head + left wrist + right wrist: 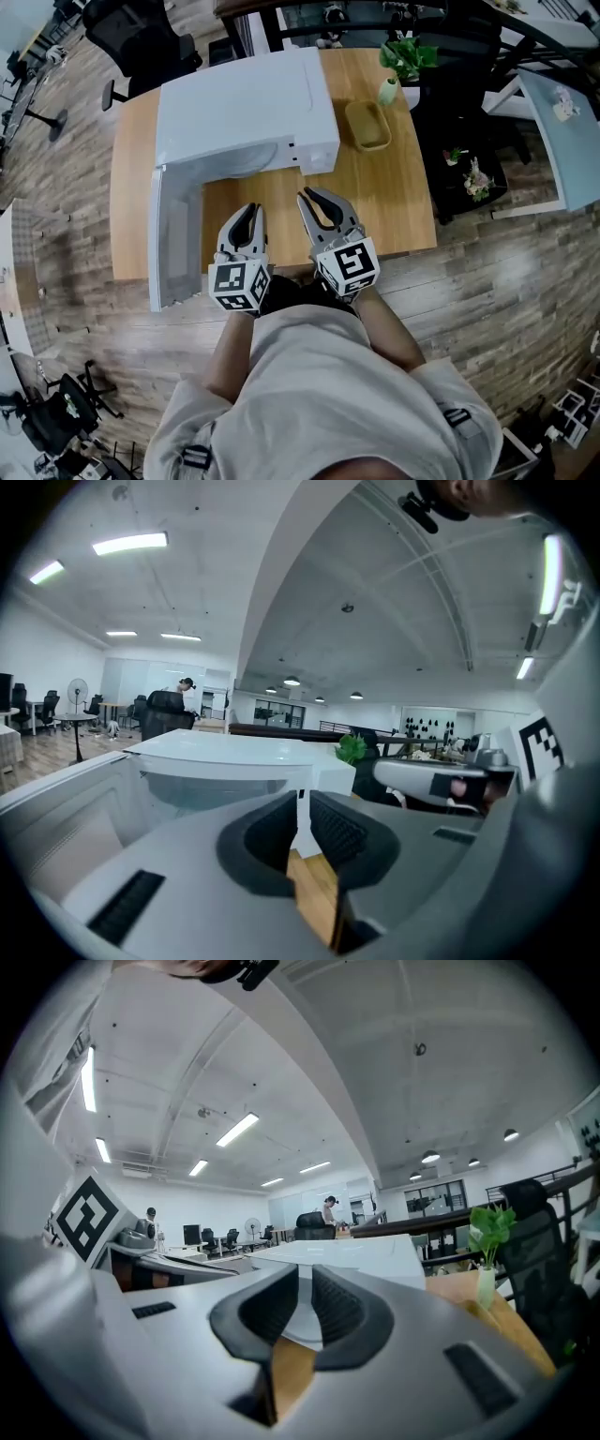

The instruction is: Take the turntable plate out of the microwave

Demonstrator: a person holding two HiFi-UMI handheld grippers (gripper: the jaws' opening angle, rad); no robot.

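A white microwave [244, 103] stands on a wooden table [398, 202] with its door [176, 234] swung open to the left. Inside the cavity a pale curved edge of the turntable plate [246, 169] shows; the rest is hidden under the microwave's top. My left gripper [251, 208] and right gripper [312, 194] hover side by side in front of the opening, near the table's front edge. In the left gripper view my left gripper [300, 810] faces the cavity [202, 789]. Each gripper's jaws stand a narrow slit apart with nothing between them, the right gripper [305, 1296] too.
A tan tray [367, 125] and a small green vase with a plant [388, 91] sit on the table to the right of the microwave. Office chairs and desks stand around the table. The open door juts out past the table's front edge at the left.
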